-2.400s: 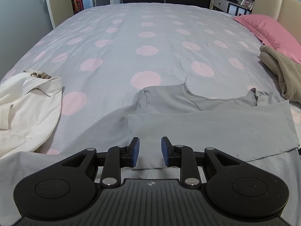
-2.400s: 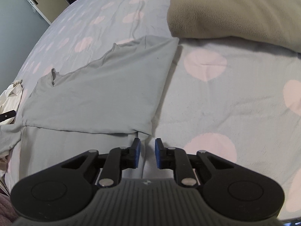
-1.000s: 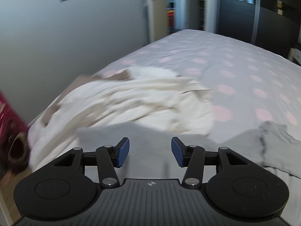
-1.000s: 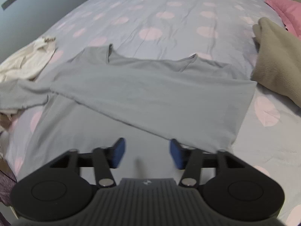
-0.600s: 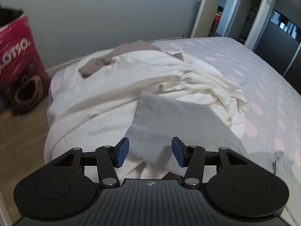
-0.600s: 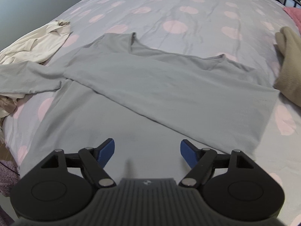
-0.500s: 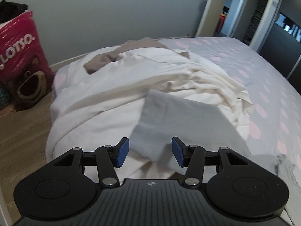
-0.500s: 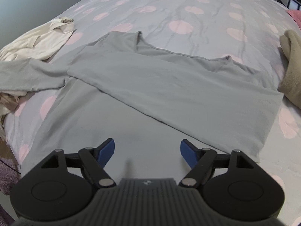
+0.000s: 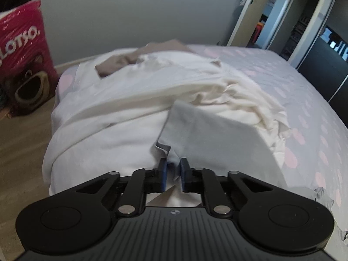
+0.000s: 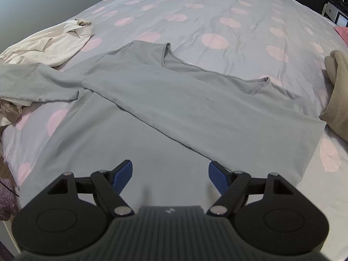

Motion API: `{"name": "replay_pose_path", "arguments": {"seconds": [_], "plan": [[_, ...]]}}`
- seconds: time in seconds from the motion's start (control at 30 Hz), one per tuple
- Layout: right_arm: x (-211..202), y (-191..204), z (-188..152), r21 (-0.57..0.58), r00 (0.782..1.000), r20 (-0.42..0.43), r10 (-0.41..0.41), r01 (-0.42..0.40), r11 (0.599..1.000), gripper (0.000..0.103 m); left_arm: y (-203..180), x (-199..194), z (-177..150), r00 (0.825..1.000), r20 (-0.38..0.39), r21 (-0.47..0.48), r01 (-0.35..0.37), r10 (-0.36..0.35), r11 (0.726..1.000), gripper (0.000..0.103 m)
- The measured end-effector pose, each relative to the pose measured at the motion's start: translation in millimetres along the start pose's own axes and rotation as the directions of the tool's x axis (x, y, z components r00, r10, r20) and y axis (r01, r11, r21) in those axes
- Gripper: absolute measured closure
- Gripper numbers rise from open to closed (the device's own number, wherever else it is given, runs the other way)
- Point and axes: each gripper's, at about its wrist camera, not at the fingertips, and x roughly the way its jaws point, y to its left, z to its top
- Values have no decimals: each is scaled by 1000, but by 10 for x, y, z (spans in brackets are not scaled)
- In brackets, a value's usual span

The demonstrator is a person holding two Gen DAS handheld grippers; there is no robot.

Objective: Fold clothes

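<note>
Broadly, the bed [image 10: 217, 4] takes up most of both views, its grey cover dotted with pink circles, and the grey long-sleeved top [image 10: 174, 108] lies spread flat across its near side, neckline toward the far edge, one sleeve [image 10: 206, 108] folded slantwise across the chest and the other sleeve [image 9: 208, 130] stretched out sideways over a heap of cream clothing [image 9: 130, 100] at the bed's corner. That top looks thin, light and limp, a jersey that will drape and wrinkle rather than hold a crease, so it is best taken at a hem, cuff or shoulder seam where the cloth is doubled, and it should slide easily over the smooth cover. A beige fleece [image 10: 337, 100] sits at the bed's right side, touching the top's edge. Beyond the corner are a wooden floor [image 9: 19, 143], a plain grey wall, a pink printed bag [image 9: 21, 50] and an open doorway. The left gripper [image 9: 173, 169] has its jaws clamped on the cuff end of the outstretched sleeve, where it overlaps the cream heap. The right gripper [image 10: 170, 174] hovers over the body of the top with its jaws spread wide, grasping nothing
</note>
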Motion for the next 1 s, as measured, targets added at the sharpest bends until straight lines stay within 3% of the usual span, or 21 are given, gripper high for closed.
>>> {"name": "replay_pose_path", "arguments": {"seconds": [0.13,0.27,0.4,0.53,0.67,0.87,1.0], "plan": [[-10,2,-2,-6,1000,1,-3,3,1000,24,-243,-208,11,995,96,88,-12,3,996,95],[-22,7,-4,-17,1000,0,-13,13,1000,24,-612,-493,27,980,155,157,102,-126,982,96],[-38,3,-2,-19,999,9,-40,41,999,24,-1146,-747,-45,949,165,262,219,-267,940,96],[-77,-66,-1,5,996,31,-82,82,997,24,-1743,-868,-197,921,126,375,301,-370,877,96],[-139,-174,-9,47,997,32,-66,64,997,24,-2308,-887,-459,897,55,480,361,-438,799,96],[-273,-258,-57,39,998,46,-49,47,998,24,-2960,-790,-953,869,-84,578,442,-489,686,97],[-281,-425,-108,142,999,51,-6,-2,990,24,-3285,-769,-1387,839,-190,634,501,-509,589,97]]}}
